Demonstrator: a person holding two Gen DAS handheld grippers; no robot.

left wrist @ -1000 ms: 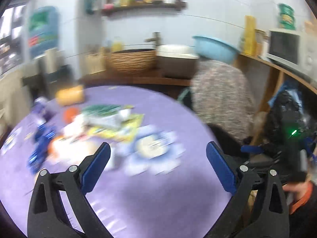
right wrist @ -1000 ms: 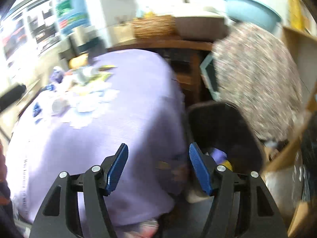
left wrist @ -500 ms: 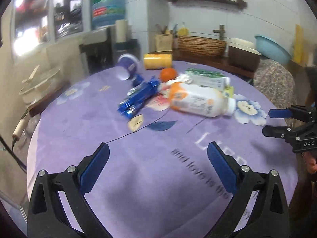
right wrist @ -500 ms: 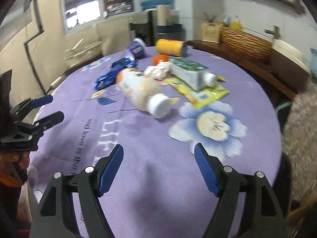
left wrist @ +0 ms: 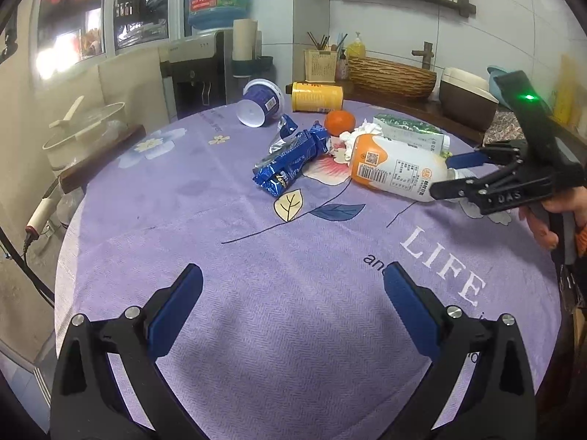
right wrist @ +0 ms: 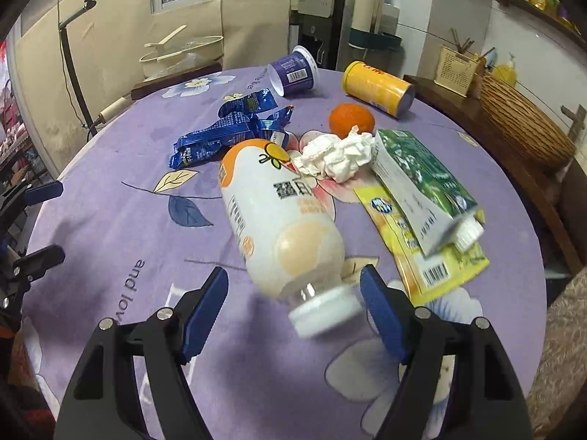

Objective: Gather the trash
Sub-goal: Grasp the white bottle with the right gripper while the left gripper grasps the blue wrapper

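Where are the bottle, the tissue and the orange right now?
bottle [right wrist: 279,216], right wrist view, on the middle of its label.
tissue [right wrist: 339,156], right wrist view, on the centre of the crumpled wad.
orange [right wrist: 351,120], right wrist view, on its front face.

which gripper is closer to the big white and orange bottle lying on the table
Right. The right gripper has its open jaws either side of the bottle at its cap end, not pressing it. The left gripper hovers over bare tablecloth, well short of the bottle.
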